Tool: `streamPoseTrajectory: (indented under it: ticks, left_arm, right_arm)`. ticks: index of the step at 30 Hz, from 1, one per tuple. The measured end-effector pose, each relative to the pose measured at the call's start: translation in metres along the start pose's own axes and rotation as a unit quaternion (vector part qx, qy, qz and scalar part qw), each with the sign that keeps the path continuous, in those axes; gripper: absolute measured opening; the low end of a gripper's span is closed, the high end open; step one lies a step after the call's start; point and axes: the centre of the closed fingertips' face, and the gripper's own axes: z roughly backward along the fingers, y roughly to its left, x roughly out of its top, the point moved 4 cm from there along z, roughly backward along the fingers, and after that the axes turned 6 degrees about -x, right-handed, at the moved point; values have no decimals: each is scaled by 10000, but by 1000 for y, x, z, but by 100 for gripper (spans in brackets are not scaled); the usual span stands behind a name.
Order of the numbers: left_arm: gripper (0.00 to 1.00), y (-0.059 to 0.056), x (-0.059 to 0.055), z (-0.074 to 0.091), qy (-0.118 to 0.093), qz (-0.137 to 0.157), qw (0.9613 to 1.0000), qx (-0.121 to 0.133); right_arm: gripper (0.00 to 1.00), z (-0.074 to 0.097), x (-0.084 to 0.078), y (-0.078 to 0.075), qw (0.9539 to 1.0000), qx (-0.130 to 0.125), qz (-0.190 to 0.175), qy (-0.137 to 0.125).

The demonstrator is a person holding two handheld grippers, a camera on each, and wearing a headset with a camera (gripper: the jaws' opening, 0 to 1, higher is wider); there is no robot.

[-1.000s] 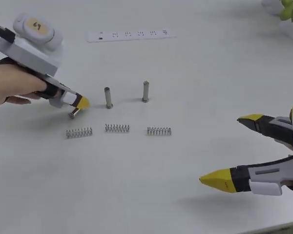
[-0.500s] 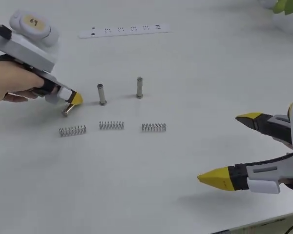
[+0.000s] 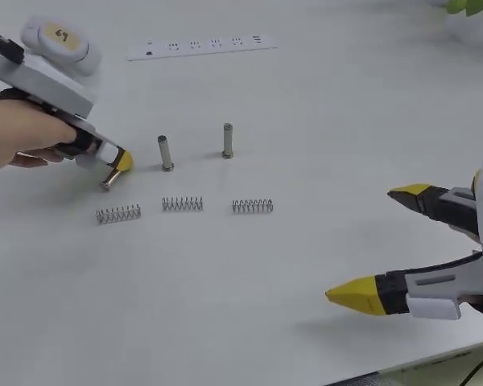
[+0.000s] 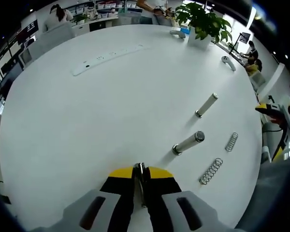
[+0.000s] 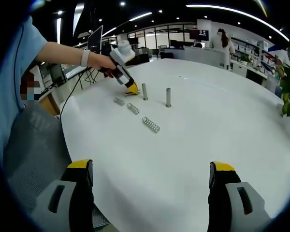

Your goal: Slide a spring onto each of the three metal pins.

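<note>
My left gripper [image 3: 121, 164] is at the table's left, shut on a short metal pin [image 3: 109, 181] that tilts down to the table. In the left gripper view this pin [image 4: 140, 180] sits clamped between the yellow tips [image 4: 140, 173]. Two more pins [image 3: 165, 153] [image 3: 227, 141] stand upright to its right. Three springs [image 3: 118, 214] [image 3: 183, 204] [image 3: 252, 207] lie in a row in front of them. My right gripper [image 3: 376, 244] hovers wide open at the near right, far from the parts, with nothing between its fingers [image 5: 151, 169].
A white power strip [image 3: 201, 47] lies at the back of the white table [image 3: 306, 121]. A green plant [image 3: 467, 6] stands at the far right corner. An office with chairs and people lies beyond the table.
The head camera has shifted a little. The left gripper keeps the pin at the same spot beside the two upright pins. The springs and the right gripper have not moved.
</note>
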Motion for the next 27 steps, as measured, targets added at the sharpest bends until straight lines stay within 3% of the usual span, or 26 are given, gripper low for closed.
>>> streamPoseTrajectory:
  ticks: [9, 27]
  left_arm:
    - [0, -2, -1, 1, 35, -39, 9997, 224]
    - [0, 5, -7, 12, -283, 419, 9986, 146]
  right_arm:
    - [99, -1, 0, 2, 10000, 15, 28, 4]
    - [99, -3, 3, 6, 10000, 64, 65, -5]
